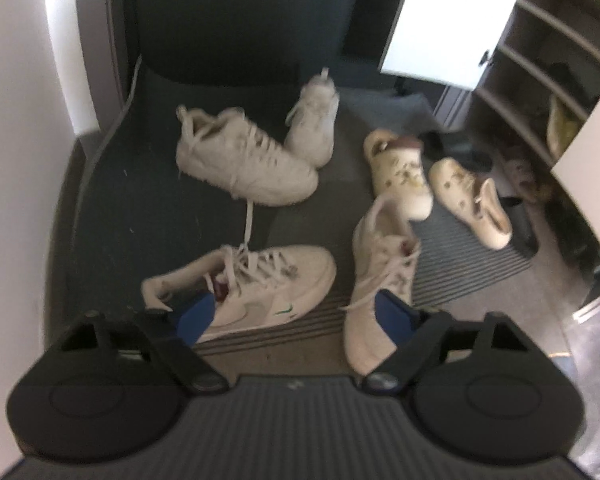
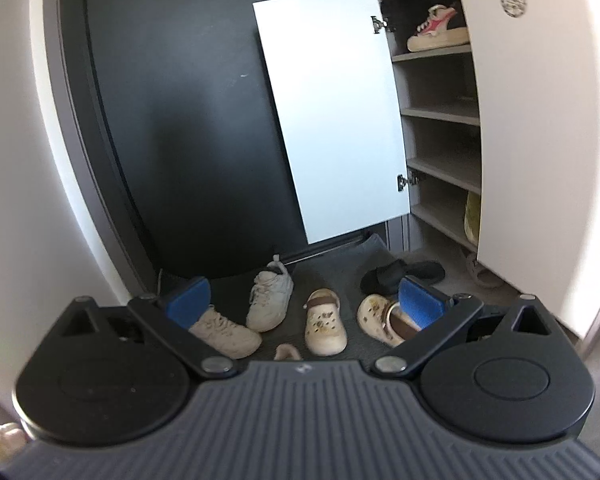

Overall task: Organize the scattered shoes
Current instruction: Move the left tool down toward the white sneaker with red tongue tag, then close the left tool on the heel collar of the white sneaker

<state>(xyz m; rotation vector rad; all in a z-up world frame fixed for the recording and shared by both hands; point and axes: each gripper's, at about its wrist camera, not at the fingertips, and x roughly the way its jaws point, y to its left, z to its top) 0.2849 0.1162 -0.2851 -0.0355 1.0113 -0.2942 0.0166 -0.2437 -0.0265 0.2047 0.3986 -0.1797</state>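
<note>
Blue pads face each other across a wide gap on the left gripper [image 1: 296, 314], which hangs over the floor with nothing pinched between them. Below its left pad [image 1: 194, 316] lies a white sneaker with a green mark [image 1: 256, 292] on its side, toe to the right; below the other pad a second white sneaker [image 1: 380, 284] points toward the camera. Beyond them on the dark mat [image 1: 112, 208] sit two more white lace-up sneakers [image 1: 244, 156], one toe touching the other's side, and to their right a pair of cream clogs [image 1: 404, 172] with brown straps, just beside each other.

The right gripper [image 2: 306, 300] also stands spread wide and empty, aimed over the same clogs and sneakers. Behind them a black slide sandal [image 2: 400, 274] rests near the shoe cabinet [image 2: 440, 116], whose white door [image 2: 332, 116] is swung open. On its top visible shelf is a red and black shoe [image 2: 438, 34]; something yellow [image 2: 472, 218] shows on a lower shelf.
</note>
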